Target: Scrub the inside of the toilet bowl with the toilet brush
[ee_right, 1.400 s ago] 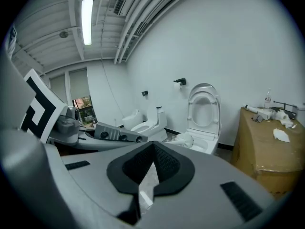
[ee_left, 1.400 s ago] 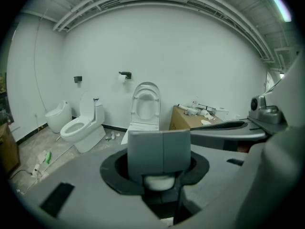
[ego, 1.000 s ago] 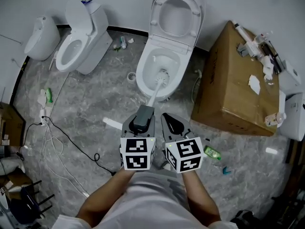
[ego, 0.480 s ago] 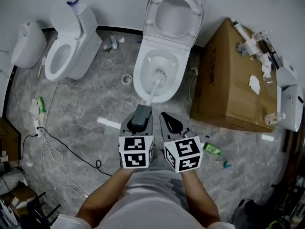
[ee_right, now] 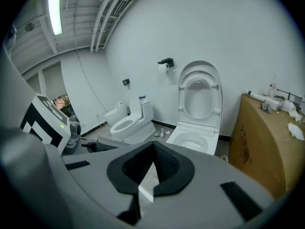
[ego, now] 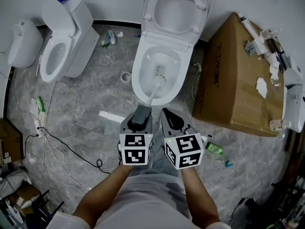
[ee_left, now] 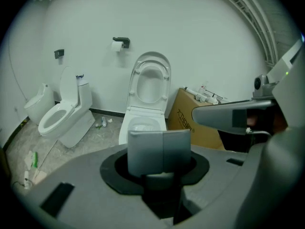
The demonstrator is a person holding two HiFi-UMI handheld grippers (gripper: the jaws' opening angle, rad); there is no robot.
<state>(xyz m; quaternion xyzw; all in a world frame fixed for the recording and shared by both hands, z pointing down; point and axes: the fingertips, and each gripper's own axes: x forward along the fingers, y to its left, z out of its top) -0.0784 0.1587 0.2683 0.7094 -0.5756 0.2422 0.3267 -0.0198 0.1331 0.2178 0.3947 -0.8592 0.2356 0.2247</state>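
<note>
A white toilet [ego: 143, 82] stands with its lid [ego: 176, 6] raised against the back wall. The toilet brush's white head [ego: 160, 82] sits inside the bowl, toward the front wall of it. Its pale shaft [ego: 151, 98] slants back to my left gripper [ego: 141, 114], which is shut on the brush's grey handle [ee_left: 159, 151]. Just to the right of it, my right gripper [ego: 173, 120] is shut with nothing in it; its black pads [ee_right: 164, 163] meet. From the left gripper view the bowl [ee_left: 143, 124] lies straight ahead.
A second toilet [ego: 62, 51] and a small white fixture [ego: 21, 42] stand at the left. A large cardboard box [ego: 238, 80] with clutter on top flanks the toilet's right. Cables [ego: 52, 142], a green bottle [ego: 213, 150] and a white piece [ego: 110, 117] lie on the marble floor.
The brush head has slid slightly toward the front of the bowl. The head view has drifted a little; both grippers keep their places and the left keeps its hold.
</note>
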